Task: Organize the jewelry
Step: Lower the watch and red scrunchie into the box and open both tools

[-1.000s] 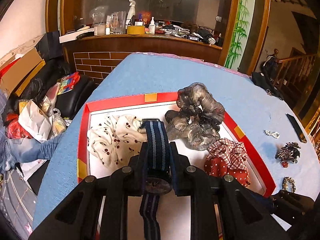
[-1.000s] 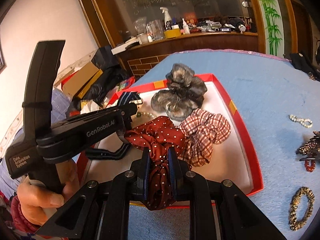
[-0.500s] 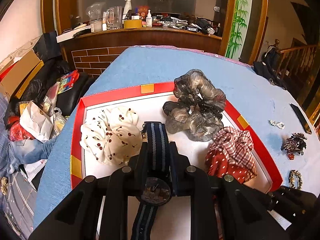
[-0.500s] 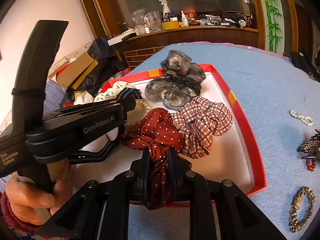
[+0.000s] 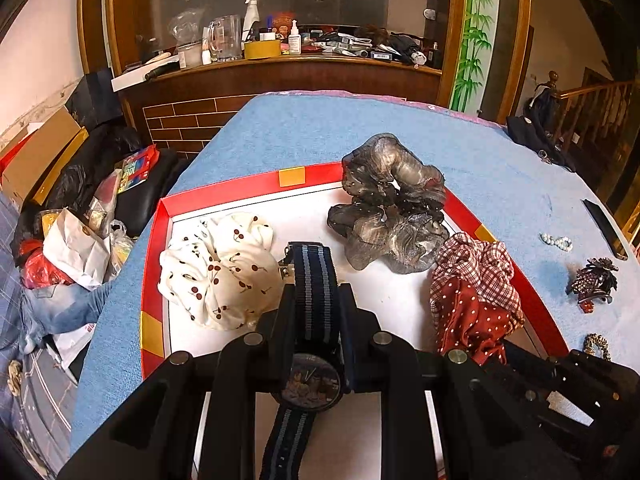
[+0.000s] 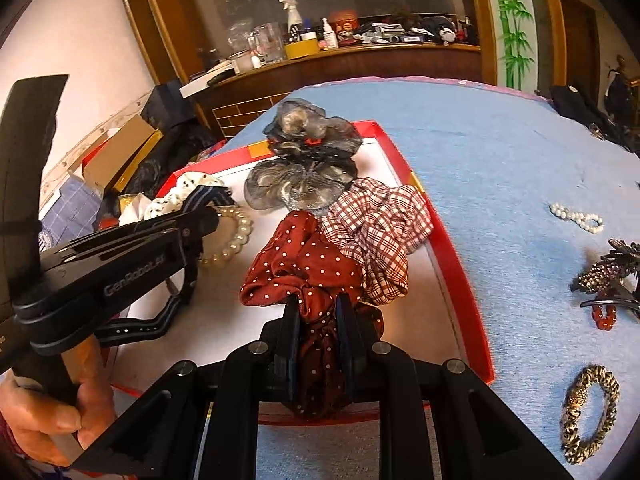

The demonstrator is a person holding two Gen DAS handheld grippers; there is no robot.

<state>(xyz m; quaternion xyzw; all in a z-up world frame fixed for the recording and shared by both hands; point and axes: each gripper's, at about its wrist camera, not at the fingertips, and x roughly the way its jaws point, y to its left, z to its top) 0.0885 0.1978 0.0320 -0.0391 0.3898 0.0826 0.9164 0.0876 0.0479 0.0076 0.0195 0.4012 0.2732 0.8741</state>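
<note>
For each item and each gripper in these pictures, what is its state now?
left gripper: shut on watch
watch: held above tray
right gripper: shut on red dotted scrunchie
red dotted scrunchie: gripped, lying in tray
plaid scrunchie: in tray, touching the red one
grey scrunchie: in tray
white cherry scrunchie: in tray
pearl bracelet: in tray
tray: open
hair claw: on tablecloth

watch (image 5: 311,360) slid back, pearl bracelet (image 6: 228,236) uncovered

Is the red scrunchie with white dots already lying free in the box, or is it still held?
Held. The right tongs are shut on the red dotted scrunchie, over the red box.
</note>
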